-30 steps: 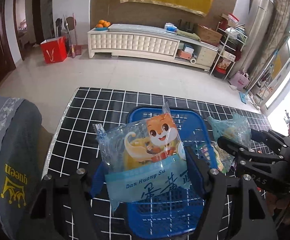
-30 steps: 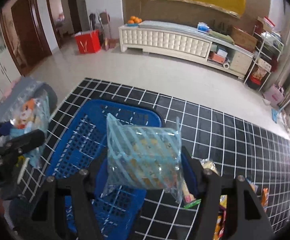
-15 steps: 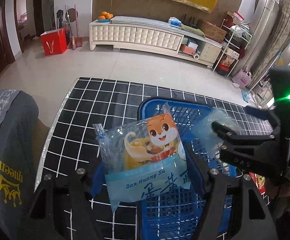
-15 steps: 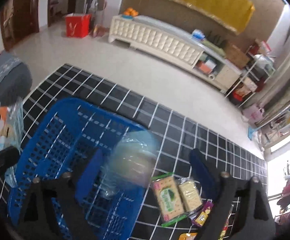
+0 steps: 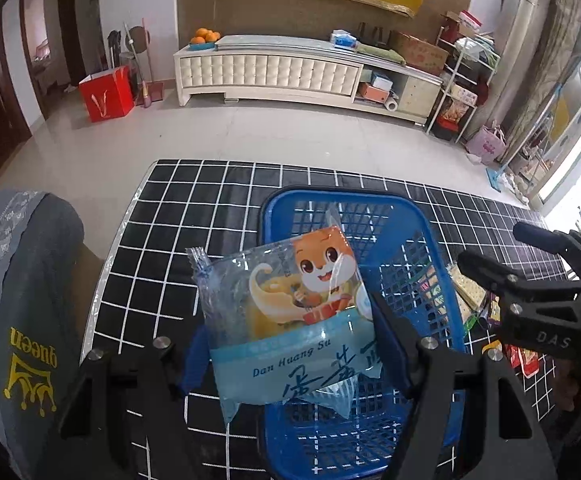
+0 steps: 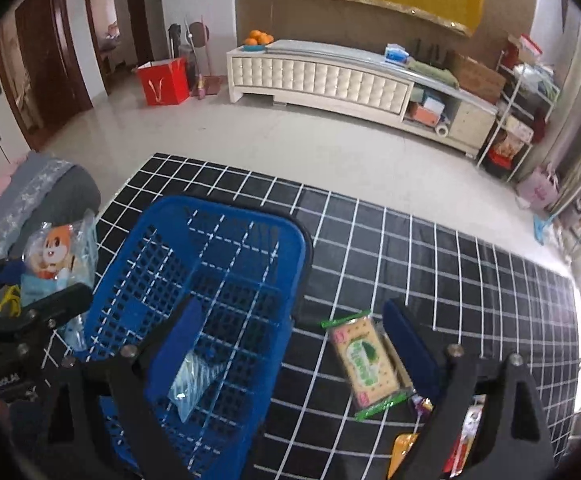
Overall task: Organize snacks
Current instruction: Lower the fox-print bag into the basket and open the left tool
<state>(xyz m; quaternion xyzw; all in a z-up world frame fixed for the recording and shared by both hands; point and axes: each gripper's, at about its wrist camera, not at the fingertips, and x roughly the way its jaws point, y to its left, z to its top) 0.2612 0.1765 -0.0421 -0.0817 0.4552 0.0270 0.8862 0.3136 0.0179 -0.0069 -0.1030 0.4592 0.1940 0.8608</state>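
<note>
The left claw [image 5: 286, 344] is clamped on the fox-print snack packet [image 5: 290, 320], held above the near-left rim of the blue basket [image 6: 226, 248]; the right claw [image 6: 286, 344] is spread apart and holds nothing, poised over the basket's right wall and the cracker packet [image 6: 364, 360] lying on the checked surface [image 6: 430, 272]; a pale striped pouch [image 6: 192, 376] is seen already on the basket floor. The packets are judged light, crinkly and slippery, their contents likely brittle; hold is best taken across the flat middle, gently. Open room is noted inside the basket; its raised rim is a catch point; more wrappers [image 6: 406, 448] are crowded near the right edge.
</note>
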